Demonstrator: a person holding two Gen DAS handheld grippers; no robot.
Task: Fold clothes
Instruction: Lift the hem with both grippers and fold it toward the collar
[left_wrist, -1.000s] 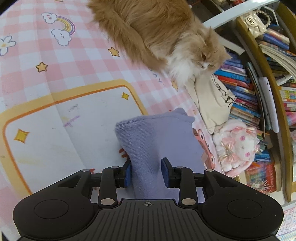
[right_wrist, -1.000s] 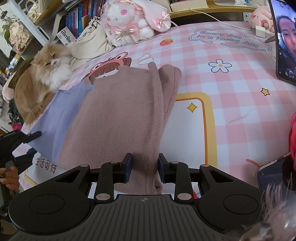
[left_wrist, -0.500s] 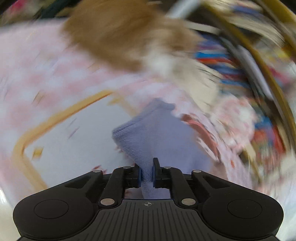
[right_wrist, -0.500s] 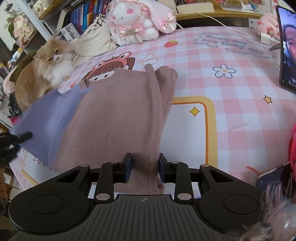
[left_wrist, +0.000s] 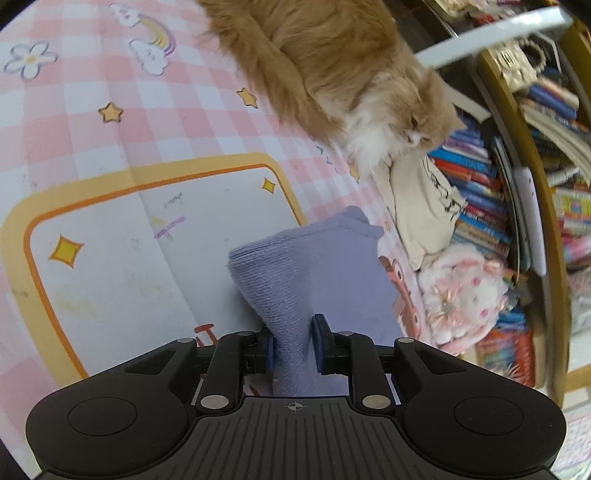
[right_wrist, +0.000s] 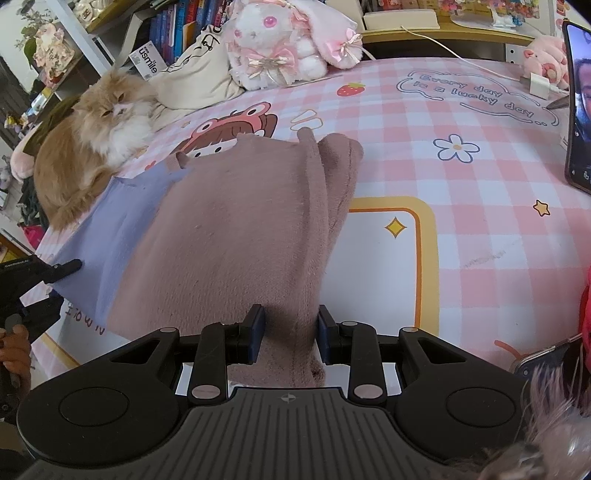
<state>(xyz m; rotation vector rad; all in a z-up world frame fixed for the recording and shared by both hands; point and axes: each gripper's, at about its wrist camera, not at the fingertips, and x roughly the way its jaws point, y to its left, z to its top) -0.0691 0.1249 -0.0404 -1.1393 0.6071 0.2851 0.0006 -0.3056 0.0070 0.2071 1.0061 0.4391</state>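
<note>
The left gripper (left_wrist: 292, 345) sits low over the pink checked tablecloth (left_wrist: 92, 122), pointing forward, and its two blue pads (left_wrist: 269, 349) are a little apart but squeeze a bunched-up piece of the purple garment (left_wrist: 314, 266) between them. The right gripper (right_wrist: 287, 334) also sits low and points forward across the table, and its two pads (right_wrist: 256, 332) stand wider, with the near edge of the brown fuzzy garment (right_wrist: 236, 236) between them; both pads touch the cloth, but I cannot tell how hard they press. The brown garment lies flat on the tablecloth, and its right side is folded over into a thick roll. The purple garment lies partly under the brown one and sticks out on its left. Only the right wrist view shows the brown garment, the phone (right_wrist: 578, 107) standing up at the right edge, the white charger (right_wrist: 540, 84), and the left gripper's black tips with a hand (right_wrist: 13, 347) behind them at the left edge. Only the left wrist view shows the many books (left_wrist: 476, 199) standing in rows on the shelf. Both views show one orange fluffy cat (left_wrist: 332, 70) lying at the table edge, one cream bag (left_wrist: 424, 199) beside it, and one pink and white bunny toy (left_wrist: 465, 291). There are two garments, two grippers and one cat.
</note>
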